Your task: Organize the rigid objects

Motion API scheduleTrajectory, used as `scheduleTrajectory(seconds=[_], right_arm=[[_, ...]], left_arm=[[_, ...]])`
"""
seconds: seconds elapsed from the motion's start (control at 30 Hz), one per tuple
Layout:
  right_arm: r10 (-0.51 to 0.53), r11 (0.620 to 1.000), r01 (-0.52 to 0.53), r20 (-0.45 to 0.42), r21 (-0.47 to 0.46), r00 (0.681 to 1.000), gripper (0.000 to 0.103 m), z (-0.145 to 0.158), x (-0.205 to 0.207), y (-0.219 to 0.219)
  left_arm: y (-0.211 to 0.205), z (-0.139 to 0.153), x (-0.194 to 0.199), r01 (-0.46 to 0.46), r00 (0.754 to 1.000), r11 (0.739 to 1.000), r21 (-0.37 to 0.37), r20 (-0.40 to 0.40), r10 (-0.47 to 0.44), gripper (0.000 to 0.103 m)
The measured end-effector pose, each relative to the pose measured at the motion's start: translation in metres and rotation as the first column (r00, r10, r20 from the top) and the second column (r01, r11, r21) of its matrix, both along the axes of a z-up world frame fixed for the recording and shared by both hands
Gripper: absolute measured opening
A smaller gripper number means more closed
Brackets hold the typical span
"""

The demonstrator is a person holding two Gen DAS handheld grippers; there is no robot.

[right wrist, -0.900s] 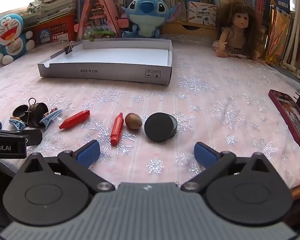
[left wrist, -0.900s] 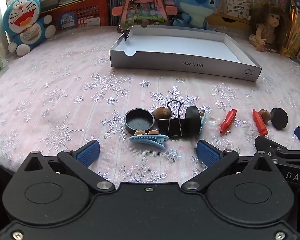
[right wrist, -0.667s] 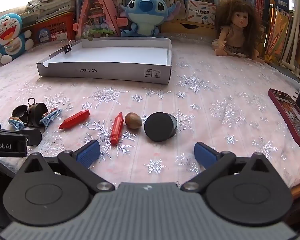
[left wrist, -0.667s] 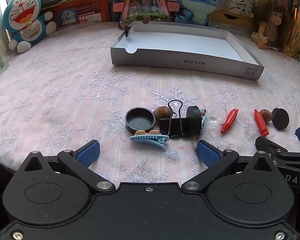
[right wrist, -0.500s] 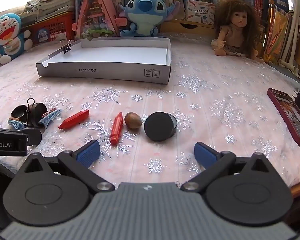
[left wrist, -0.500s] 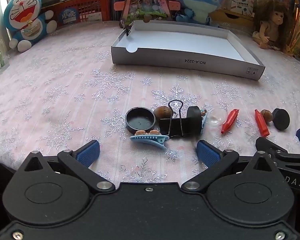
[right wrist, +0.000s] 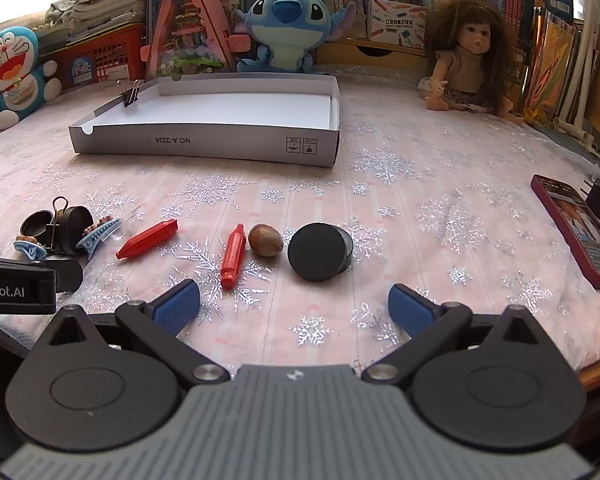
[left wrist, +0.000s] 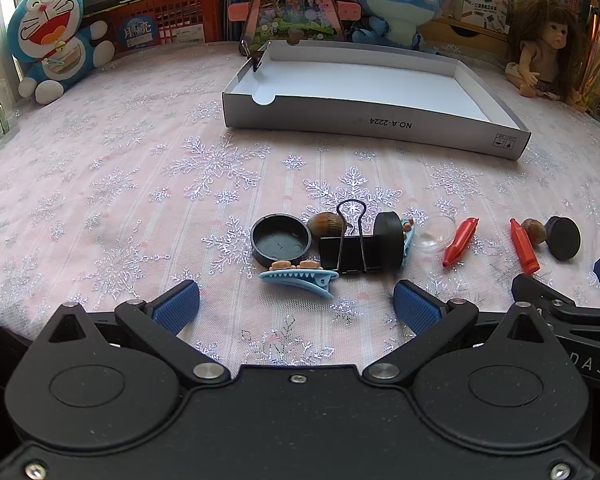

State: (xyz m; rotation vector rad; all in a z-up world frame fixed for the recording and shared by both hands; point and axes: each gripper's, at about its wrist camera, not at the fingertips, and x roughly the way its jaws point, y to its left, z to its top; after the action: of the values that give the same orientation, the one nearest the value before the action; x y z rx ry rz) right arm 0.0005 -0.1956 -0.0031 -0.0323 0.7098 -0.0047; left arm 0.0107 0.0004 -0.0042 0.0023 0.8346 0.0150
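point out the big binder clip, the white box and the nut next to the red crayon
big binder clip (left wrist: 350,255), left wrist view, black body
white box (right wrist: 204,145), right wrist view, front wall
nut (right wrist: 265,240), right wrist view, shell middle

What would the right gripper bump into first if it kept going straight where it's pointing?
Probably the black round lid. The right gripper is open and tilted down at the tablecloth, and the lid lies nearest ahead between its fingers. The nut sits just left; depth is hard to judge.

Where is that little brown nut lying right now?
In the right wrist view the brown nut lies on the snowflake tablecloth, between a red crayon-shaped piece on its left and a black round lid on its right, touching neither gripper.
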Motion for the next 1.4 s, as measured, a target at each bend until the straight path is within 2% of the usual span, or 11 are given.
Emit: scheduleTrajectory(seconds=[1.4], right_arm=[[0.002,1.0,-0.002,0.009,0.002,1.0,0.103,0.0004,-0.0019,-0.0006]], left_arm=[[0.001,0.0043,0.0003,0.0,1.0,1.0,-0.001,0.004,0.0,0.103]])
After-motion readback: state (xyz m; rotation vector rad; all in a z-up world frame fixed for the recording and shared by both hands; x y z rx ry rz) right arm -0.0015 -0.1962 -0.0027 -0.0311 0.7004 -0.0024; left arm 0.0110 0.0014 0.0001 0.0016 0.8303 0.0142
